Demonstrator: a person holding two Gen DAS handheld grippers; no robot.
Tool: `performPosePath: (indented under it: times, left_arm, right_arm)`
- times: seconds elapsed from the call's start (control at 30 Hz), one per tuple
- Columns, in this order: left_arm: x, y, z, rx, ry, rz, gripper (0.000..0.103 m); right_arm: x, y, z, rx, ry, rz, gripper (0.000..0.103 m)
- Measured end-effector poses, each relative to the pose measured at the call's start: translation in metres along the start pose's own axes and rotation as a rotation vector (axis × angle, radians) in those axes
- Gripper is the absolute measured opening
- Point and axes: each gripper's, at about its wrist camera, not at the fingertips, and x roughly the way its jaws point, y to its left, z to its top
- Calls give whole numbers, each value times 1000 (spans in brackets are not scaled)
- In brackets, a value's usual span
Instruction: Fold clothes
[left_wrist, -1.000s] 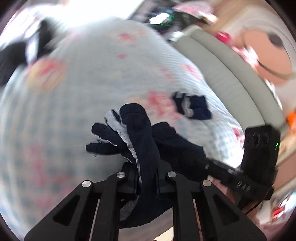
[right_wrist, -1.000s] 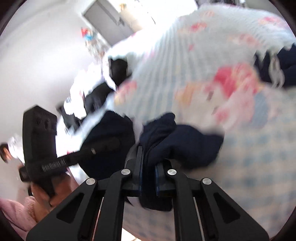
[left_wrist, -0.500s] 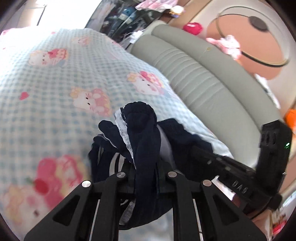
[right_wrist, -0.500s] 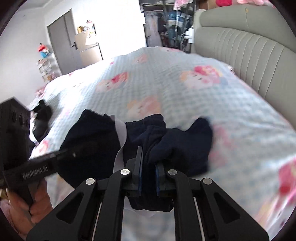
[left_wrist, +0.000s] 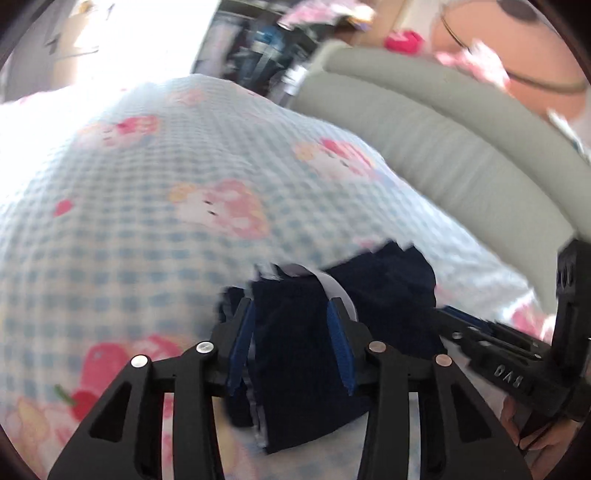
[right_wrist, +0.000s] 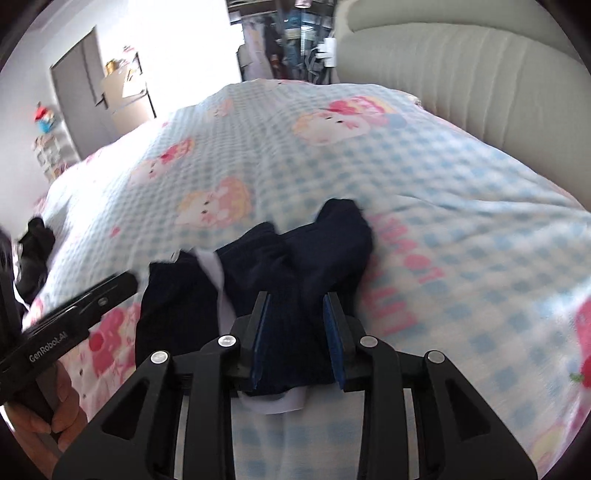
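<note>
We held both claws parted over the navy garment (right_wrist: 295, 258), which lay bunched on the checked bedspread (right_wrist: 443, 177). The left gripper (left_wrist: 291, 332) and right gripper (right_wrist: 297, 328) straddled cloth loosely, gripping nothing. We judged the soft folds could slump apart once we withdrew. White trim (right_wrist: 218, 284) showed between dark, crumpled layers.
</note>
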Motion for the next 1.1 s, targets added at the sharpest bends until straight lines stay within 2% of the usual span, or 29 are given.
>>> performPosePath:
  times: [0.13, 0.2, 0.27, 0.33, 0.37, 0.4, 0.57, 0.7, 0.73, 0.8, 0.83, 1.0, 1.1]
  left_arm:
    - [36, 7, -3, -5, 121, 75, 39]
    - [48, 16, -2, -23, 161, 90, 39]
    - [51, 22, 0, -28, 187, 75, 39]
    - [41, 24, 3, -31, 171, 40, 39]
    - [33, 26, 5, -29, 159, 31, 41]
    - [23, 28, 8, -24, 149, 32, 41]
    - [-25, 40, 22, -1, 99, 37, 43]
    - [-66, 53, 31, 8, 58, 45, 58]
    - [-79, 62, 30, -7, 47, 53, 63]
    - [-107, 80, 29, -37, 25, 71, 67]
    - [-120, 89, 28, -52, 14, 80, 68]
    - [-182, 135, 20, -69, -1, 207, 68]
    - [-221, 159, 19, -59, -33, 286, 74]
  right_arm:
    - [29, 1, -7, -10, 92, -50, 28]
    - [34, 1, -8, -15, 105, -61, 28]
    - [31, 4, -8, -27, 102, -69, 29]
    - [24, 9, -7, -43, 94, -79, 39]
    - [19, 12, -7, -48, 86, -81, 57]
    - [13, 15, -6, -47, 73, -77, 70]
    - [-16, 39, 5, -55, 32, -68, 72]
    - [-33, 72, 14, -75, 24, -26, 73]
    - [-38, 82, 14, -82, 16, -10, 75]
    - [-44, 106, 12, -93, 11, 11, 85]
    - [-46, 118, 10, -98, 10, 19, 85]
    - [-60, 183, -5, -89, 24, 118, 85]
    - [-71, 225, -17, -115, 22, 200, 88]
